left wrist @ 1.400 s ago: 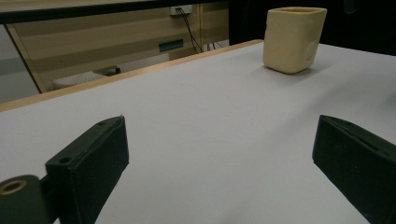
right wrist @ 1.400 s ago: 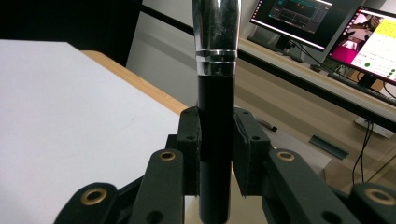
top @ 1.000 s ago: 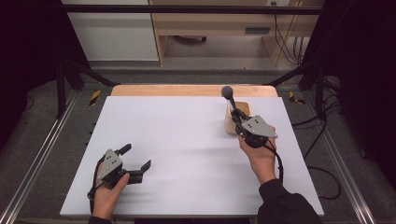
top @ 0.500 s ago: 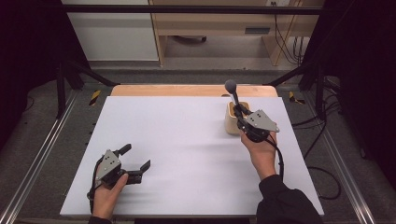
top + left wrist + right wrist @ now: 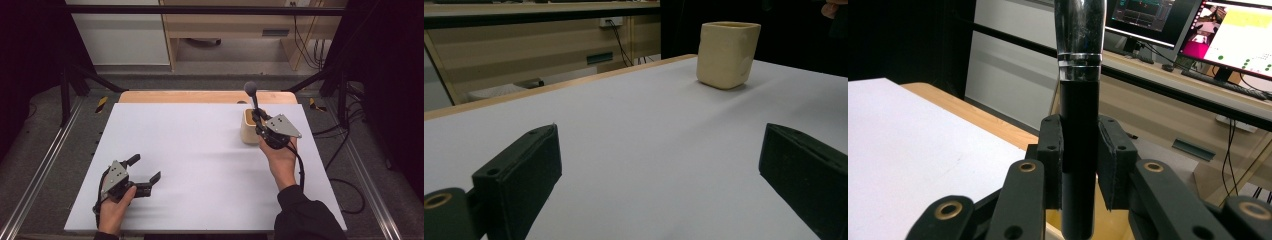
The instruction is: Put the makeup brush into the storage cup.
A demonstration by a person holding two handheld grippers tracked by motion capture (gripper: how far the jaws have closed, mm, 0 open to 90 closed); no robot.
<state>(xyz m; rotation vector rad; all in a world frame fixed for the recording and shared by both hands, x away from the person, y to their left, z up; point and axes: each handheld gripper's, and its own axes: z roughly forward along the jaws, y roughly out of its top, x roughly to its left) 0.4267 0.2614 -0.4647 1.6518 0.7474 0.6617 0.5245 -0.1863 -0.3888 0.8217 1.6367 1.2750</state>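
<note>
Brush [image 5: 253,100] clamped upright in right gripper [image 5: 261,121] jaws, over cup [image 5: 248,127] at worktop [image 5: 200,150] far right. Left gripper [image 5: 144,174] idle, jaws spread. Whether insertion or removal: cannot tell.

Dark round-headed brush [image 5: 251,95] upright above cream square cup [image 5: 248,127], handle clamped in right tool [image 5: 1079,165].
</note>
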